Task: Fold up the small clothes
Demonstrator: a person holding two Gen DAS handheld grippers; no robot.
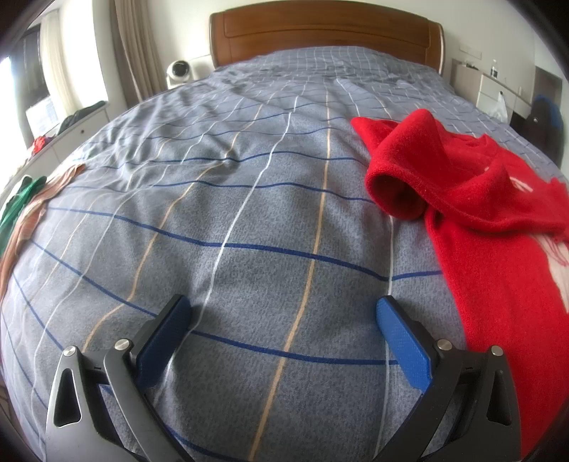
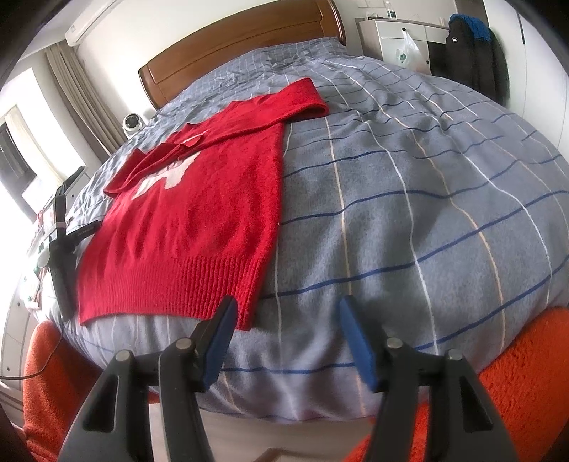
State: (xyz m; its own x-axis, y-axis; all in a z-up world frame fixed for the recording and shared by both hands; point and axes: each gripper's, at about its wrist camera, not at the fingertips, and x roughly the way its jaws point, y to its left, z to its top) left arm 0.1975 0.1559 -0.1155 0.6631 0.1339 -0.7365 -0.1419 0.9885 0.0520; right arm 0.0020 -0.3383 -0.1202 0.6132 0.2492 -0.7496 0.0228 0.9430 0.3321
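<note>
A red knit sweater [image 2: 199, 220] with a white pattern on its chest lies flat on the checked grey-blue duvet [image 2: 409, 213]. Its ribbed hem [image 2: 170, 288] faces me. One sleeve [image 2: 156, 160] is folded across the chest, the other [image 2: 295, 99] stretches out toward the headboard. My right gripper [image 2: 288, 304] is open just off the hem's right corner, with only duvet between its fingers. My left gripper [image 1: 283, 304] is open over bare duvet [image 1: 249, 213]. From there the sweater [image 1: 498, 248] lies to the right, its rolled sleeve cuff [image 1: 402, 184] nearest.
A wooden headboard [image 1: 320, 32] closes the far end of the bed. Green and beige clothes [image 1: 25, 206] lie at the bed's left edge. Orange fuzzy fabric [image 2: 515, 373] shows below the bed's near edge. A white dresser [image 2: 391, 32] and a dark jacket [image 2: 473, 46] stand at the far right.
</note>
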